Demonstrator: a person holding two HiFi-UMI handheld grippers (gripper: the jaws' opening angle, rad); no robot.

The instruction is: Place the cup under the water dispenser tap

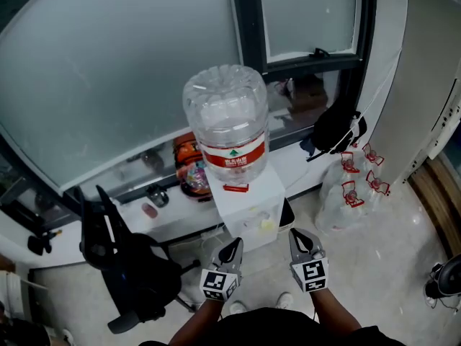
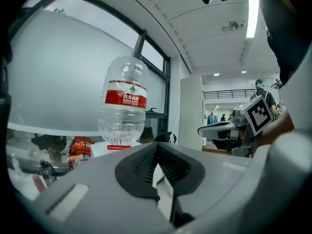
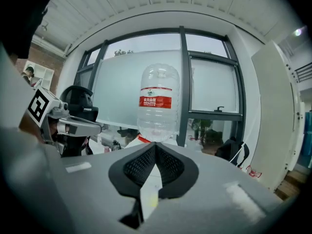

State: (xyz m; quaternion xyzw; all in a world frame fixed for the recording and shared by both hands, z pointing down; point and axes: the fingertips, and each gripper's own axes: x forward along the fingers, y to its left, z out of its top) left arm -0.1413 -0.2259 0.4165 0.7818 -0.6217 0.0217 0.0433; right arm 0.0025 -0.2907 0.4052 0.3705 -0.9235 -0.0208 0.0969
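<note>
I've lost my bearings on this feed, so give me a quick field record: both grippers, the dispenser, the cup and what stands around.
left gripper: shut, empty, in front of the dispenser
right gripper: shut, empty, beside the left one
water dispenser: white, with a clear bottle with a red label upturned on top
cup: none that I can make out
left of dispenser: black office chair
right of dispenser: clear jugs with red handles on the floor, black bag behind them
</note>
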